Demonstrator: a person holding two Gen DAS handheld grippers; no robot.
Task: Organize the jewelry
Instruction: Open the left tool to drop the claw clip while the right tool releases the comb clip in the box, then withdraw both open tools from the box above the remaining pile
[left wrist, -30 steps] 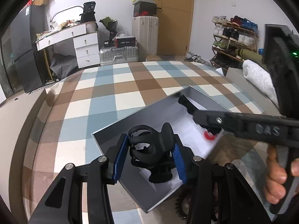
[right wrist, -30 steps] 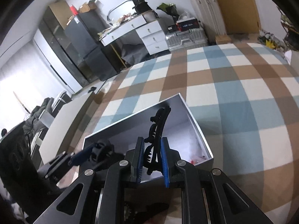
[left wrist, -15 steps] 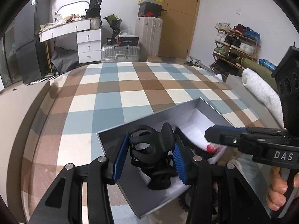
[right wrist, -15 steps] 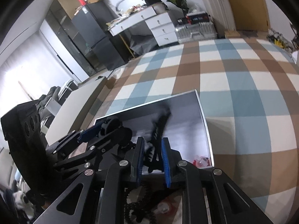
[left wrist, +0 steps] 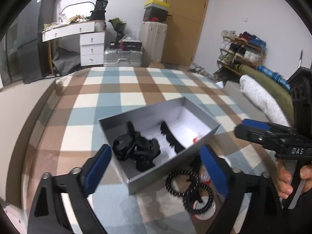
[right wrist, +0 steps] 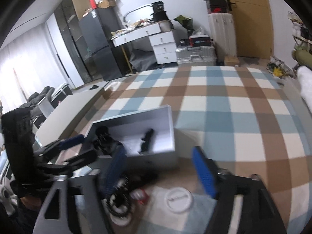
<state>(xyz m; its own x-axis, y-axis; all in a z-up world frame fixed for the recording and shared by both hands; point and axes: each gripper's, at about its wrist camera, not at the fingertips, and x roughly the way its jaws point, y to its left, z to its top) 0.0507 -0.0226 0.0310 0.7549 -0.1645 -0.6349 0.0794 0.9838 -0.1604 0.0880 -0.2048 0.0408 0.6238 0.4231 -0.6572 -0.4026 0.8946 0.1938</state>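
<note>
Inside the grey box point(left wrist: 171, 161) now lie the round black clip point(left wrist: 134, 148) and the long black clip point(left wrist: 171, 138), released a moment ago, so our left gripper point(left wrist: 156, 167) and right gripper point(right wrist: 159, 169) are both wide open and empty, free for the bead bracelet point(left wrist: 189, 191) lying just outside.

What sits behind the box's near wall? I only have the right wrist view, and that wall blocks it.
Observer: A small red item lies in the gray box's corner, beside the curved black clip.
Operator: Is the dark blur at the bottom of my frame a bracelet?
Observer: Yes, a black beaded bracelet. It lies outside the box on the plaid cloth, twisted into two loops.
Operator: Is the left claw carrying anything?
Observer: No. The left claw has its jaws wide apart with nothing gripped, and the bulky black clip lies in the box.
</note>
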